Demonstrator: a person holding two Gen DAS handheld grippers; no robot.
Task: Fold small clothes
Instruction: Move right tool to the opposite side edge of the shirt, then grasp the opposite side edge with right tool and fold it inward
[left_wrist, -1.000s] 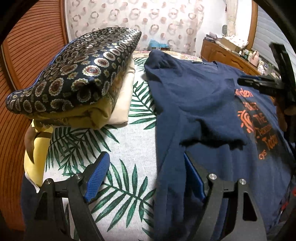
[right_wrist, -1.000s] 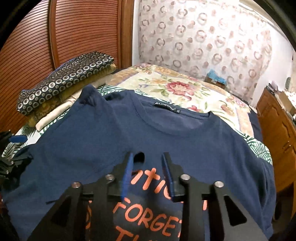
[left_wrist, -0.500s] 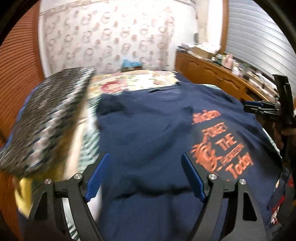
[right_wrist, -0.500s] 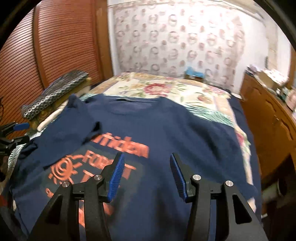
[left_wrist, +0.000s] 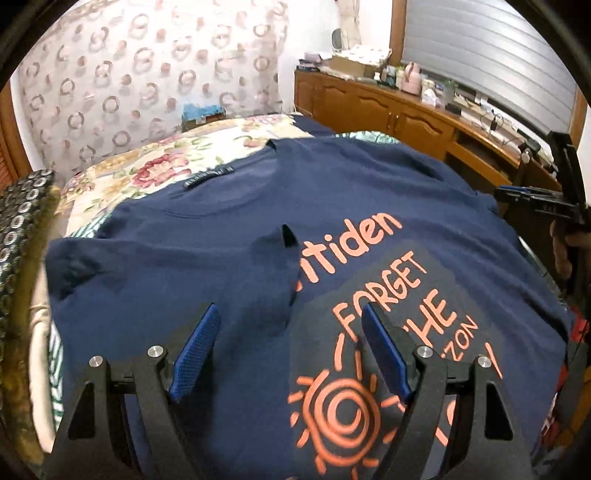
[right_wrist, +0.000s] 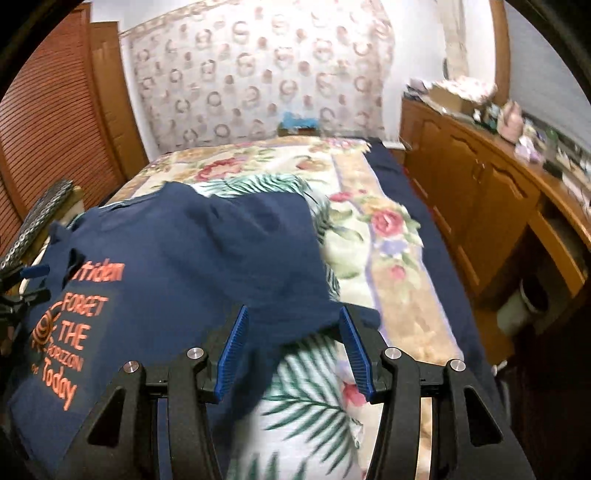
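Observation:
A navy T-shirt (left_wrist: 207, 266) with orange lettering lies face up on the bed; its left sleeve is folded in over the chest. It also shows in the right wrist view (right_wrist: 192, 258). My left gripper (left_wrist: 290, 325) is open and empty above the shirt's middle. My right gripper (right_wrist: 291, 321) is open and empty over the shirt's right sleeve (right_wrist: 332, 317) at the shirt's edge. The right gripper also shows at the right of the left wrist view (left_wrist: 532, 201).
The bed has a floral and palm-leaf cover (right_wrist: 373, 221). A stack of folded clothes with a patterned top piece (left_wrist: 18, 221) sits at the left edge. A wooden dresser (right_wrist: 487, 192) with clutter runs along the right side. A slatted wardrobe (right_wrist: 48, 118) stands left.
My left gripper swung right, from the shirt's left edge to over its middle. My right gripper opened wider and moved right to the shirt's right sleeve. The left sleeve now lies folded inward.

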